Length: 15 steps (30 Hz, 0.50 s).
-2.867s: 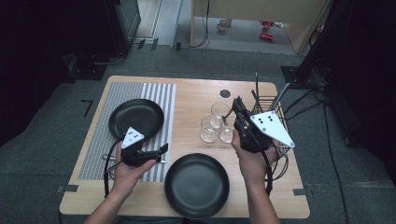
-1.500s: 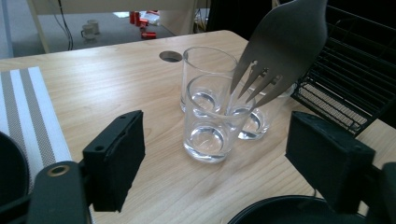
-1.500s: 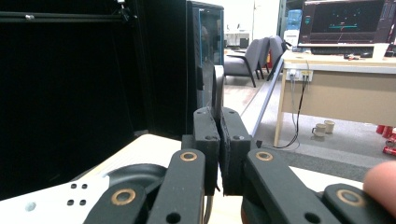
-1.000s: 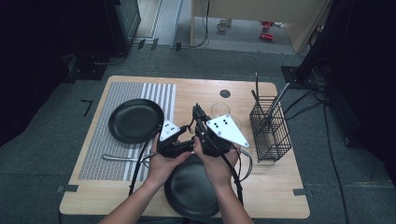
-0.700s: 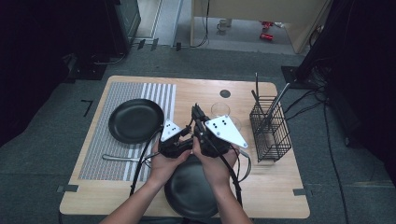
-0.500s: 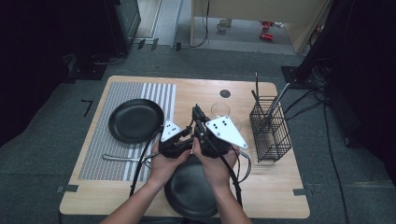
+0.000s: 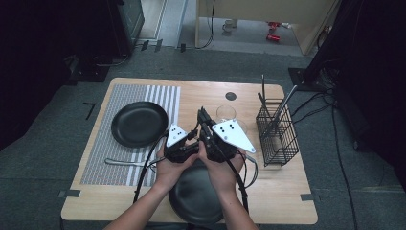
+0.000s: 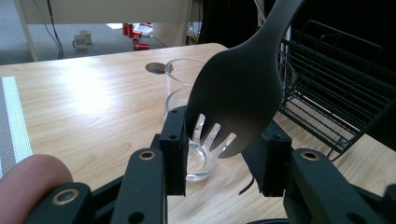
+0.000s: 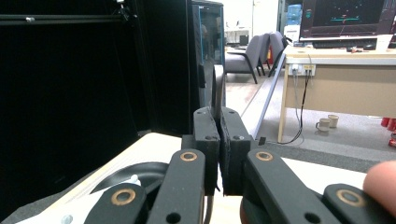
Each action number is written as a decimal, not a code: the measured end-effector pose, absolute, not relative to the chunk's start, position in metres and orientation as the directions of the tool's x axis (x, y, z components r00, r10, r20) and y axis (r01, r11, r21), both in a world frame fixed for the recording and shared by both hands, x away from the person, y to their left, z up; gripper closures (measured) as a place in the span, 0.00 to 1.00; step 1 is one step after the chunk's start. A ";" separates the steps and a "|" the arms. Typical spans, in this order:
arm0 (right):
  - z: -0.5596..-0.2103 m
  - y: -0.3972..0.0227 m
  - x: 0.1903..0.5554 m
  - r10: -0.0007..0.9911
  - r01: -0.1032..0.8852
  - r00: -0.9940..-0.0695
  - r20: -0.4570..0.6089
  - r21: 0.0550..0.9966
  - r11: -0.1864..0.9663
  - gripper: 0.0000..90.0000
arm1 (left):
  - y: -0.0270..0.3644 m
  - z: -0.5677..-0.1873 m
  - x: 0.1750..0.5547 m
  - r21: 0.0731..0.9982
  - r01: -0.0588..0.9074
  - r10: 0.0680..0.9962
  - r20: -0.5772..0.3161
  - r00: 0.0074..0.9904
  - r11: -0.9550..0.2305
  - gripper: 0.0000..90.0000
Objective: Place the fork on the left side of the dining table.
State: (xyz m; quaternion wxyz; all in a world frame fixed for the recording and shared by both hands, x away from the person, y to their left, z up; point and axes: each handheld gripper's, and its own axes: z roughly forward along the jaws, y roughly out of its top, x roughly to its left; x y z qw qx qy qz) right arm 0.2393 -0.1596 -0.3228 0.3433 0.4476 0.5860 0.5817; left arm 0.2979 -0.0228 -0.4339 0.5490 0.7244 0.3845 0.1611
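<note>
While the right claw (image 9: 218,114) is clamped tight on the thin handle of a dark fork (image 8: 238,93), the left claw (image 8: 224,135) has its jaws around the fork's head, and those jaws have just been closing. In the left gripper view the head hangs tines down between the two black jaws. Its left edge lies against the left pad and its right edge meets the right pad, so this claw grips the fork too. In the right gripper view the handle (image 9: 217,88) stands edge-on, rising straight up out of the shut jaws.

From the high view both hands are bunched together over the middle of the table (image 7: 268,191). The left claw (image 7: 194,139) points across toward the right claw (image 7: 202,117), and the two are almost touching.

Just beyond the left claw's jaws stands a clear glass (image 8: 187,93), upright on the bare wood and close behind the tines. Farther off, on the right claw's outer side, is a black wire basket (image 7: 277,134) with utensils leaning in it. To the outer side of the left claw, a black plate (image 7: 139,123) lies on a striped mat (image 7: 119,158). A second black plate (image 7: 194,201) lies below both claws, under the person's wrists.
</note>
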 end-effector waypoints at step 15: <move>-0.328 -0.162 0.240 0.928 0.137 -0.348 0.134 0.986 -0.091 0.99 | -0.022 -0.430 0.293 0.942 0.326 0.773 -0.151 0.617 -0.076 0.78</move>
